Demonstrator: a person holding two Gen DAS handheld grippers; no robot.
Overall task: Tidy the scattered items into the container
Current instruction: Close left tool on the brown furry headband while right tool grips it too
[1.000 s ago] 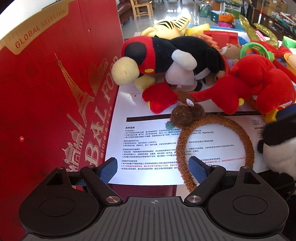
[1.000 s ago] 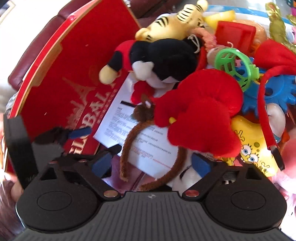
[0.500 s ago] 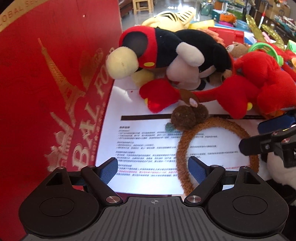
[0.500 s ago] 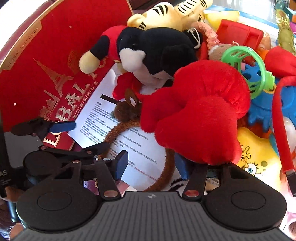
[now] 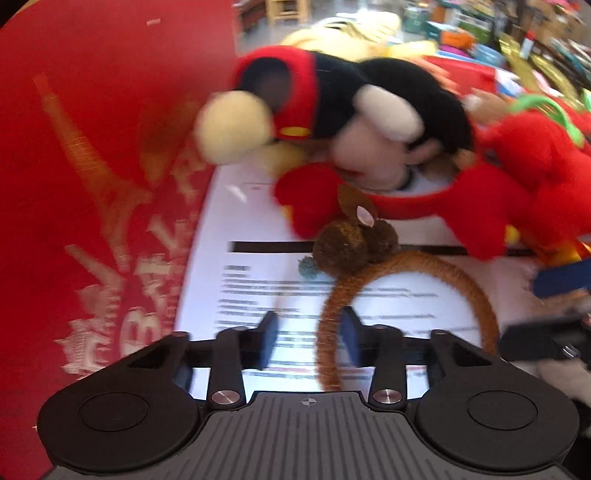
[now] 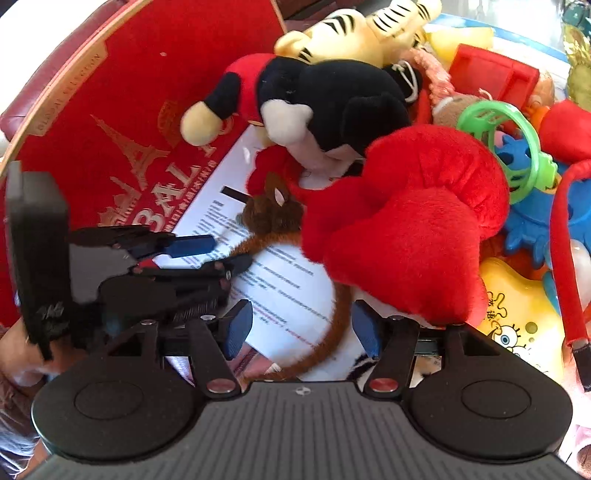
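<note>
A big red box lid (image 5: 92, 177) with a gold Eiffel Tower print fills the left of both views, tilted up beside a heap of toys. A white printed sheet (image 5: 266, 280) lies against its lower edge. On the heap, a red plush bow (image 6: 402, 229) bulks nearest the right gripper, with a black, red and cream mouse plush (image 6: 317, 99) behind it and a striped tiger plush (image 6: 365, 33) farther back; a green plastic ring (image 6: 517, 147), a blue gear toy (image 6: 535, 221) and a yellow cartoon sponge toy (image 6: 517, 317) sit to the right. The brown fuzzy headband (image 5: 406, 273) lies on the sheet, its ear tuft touching the bow's edge. The left gripper (image 5: 308, 341) points steeply down over the sheet; its jaws are closing with the left side of the headband's arc between them, close to the right pad, though blur hides whether the pads press it yet. The right gripper (image 6: 303, 330) straddles the other side of the arc, its jaws opening, pads clear of the band. The left gripper (image 6: 192, 254) also shows in the right wrist view.
</note>
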